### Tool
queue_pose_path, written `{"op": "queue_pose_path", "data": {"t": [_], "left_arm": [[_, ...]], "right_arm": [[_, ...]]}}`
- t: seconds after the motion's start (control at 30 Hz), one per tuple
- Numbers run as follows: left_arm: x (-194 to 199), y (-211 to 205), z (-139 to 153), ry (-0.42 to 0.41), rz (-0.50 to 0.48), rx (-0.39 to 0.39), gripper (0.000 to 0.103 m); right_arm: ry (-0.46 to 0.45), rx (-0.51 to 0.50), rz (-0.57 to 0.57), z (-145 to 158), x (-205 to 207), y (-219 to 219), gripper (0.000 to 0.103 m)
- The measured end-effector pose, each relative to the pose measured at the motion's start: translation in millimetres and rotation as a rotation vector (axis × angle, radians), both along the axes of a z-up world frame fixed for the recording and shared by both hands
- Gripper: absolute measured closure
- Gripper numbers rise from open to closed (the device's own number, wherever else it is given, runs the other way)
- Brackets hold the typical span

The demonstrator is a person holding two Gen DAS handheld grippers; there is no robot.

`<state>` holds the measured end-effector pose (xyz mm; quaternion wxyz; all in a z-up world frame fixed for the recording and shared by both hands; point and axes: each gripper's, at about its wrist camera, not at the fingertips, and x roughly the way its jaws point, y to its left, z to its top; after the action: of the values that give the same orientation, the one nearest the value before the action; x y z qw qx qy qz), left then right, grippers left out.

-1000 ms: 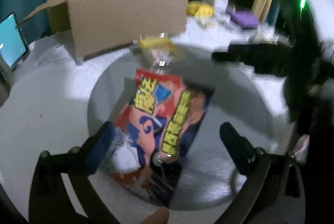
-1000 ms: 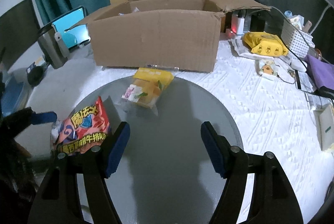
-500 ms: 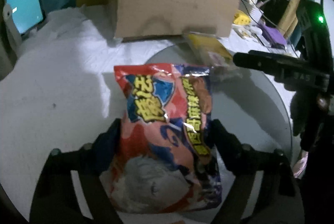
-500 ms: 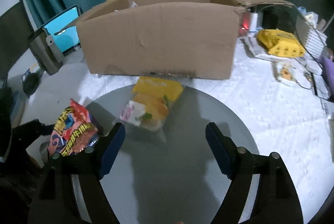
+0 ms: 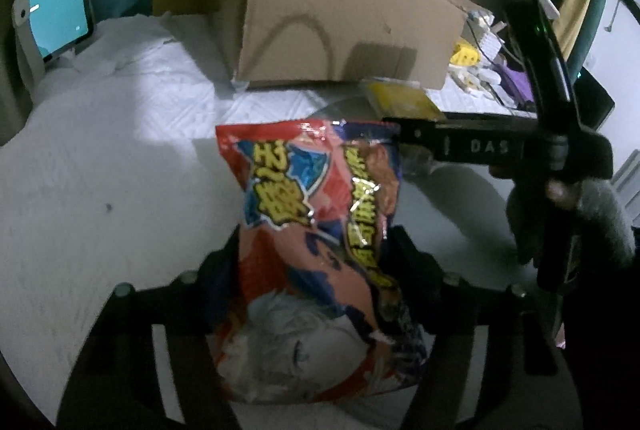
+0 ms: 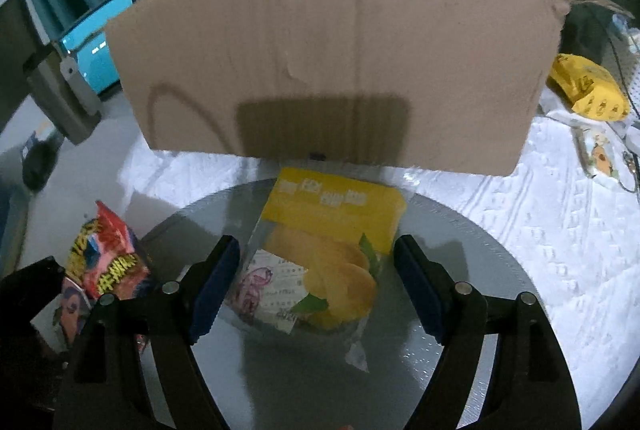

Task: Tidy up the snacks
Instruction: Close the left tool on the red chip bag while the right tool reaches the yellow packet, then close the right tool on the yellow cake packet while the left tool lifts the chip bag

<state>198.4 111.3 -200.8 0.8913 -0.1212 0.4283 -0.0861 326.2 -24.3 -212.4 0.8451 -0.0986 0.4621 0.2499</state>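
white cloth (image 6: pixel 560 213): cardboard box (image 6: pixel 336 61) behind tray (image 6: pixel 472 270), tablet (image 5: pixel 54 17) left.

You have a white quilted cloth (image 6: pixel 552 213) covering the surface, and on it lie a round grey mat (image 6: pixel 472 270), an open cardboard box (image 6: pixel 332 61) and a yellow pouch (image 6: pixel 586 87) off to the right. On the mat lies a yellow snack bag (image 6: pixel 328 242).

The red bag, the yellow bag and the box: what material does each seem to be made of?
Red bag: probably glossy plastic film; bright glints and creases show on its print.
Yellow bag: seemingly plastic film, partly clear; the contents show through, and a transparent corner sticks out.
Box: brown corrugated cardboard, matte; faint ribbing and folded flaps show.
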Motion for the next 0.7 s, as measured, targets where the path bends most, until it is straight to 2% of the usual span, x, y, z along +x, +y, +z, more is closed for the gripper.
{"op": "queue_pose_path", "data": {"t": [0.17, 0.2, 0.27, 0.33, 0.7], "left_arm": [[-0.5, -0.7, 0.0, -0.001, 0.005, 0.005, 0.039], [-1.0, -1.2, 0.2, -0.001, 0.008, 0.008, 0.04], [-1.7, -2.3, 0.2, -0.001, 0.014, 0.013, 0.042], [-1.8, -2.8, -0.1, -0.001, 0.019, 0.019, 0.043], [-13.7, -12.9, 6.3, -0.009, 0.023, 0.037, 0.047]], "right_arm": [[-0.028, -0.039, 0.017, -1.1, -7.2, 5.6, 0.023], [-0.032, -0.042, 0.02, -0.9, -9.1, 6.0, 0.025], [-0.039, -0.043, 0.027, -0.3, -11.6, 4.7, 0.036], [-0.039, -0.044, 0.032, -0.8, -13.9, 4.5, 0.038], [-0.027, -0.018, 0.06, 4.8, -36.6, -15.8, 0.04]]}}
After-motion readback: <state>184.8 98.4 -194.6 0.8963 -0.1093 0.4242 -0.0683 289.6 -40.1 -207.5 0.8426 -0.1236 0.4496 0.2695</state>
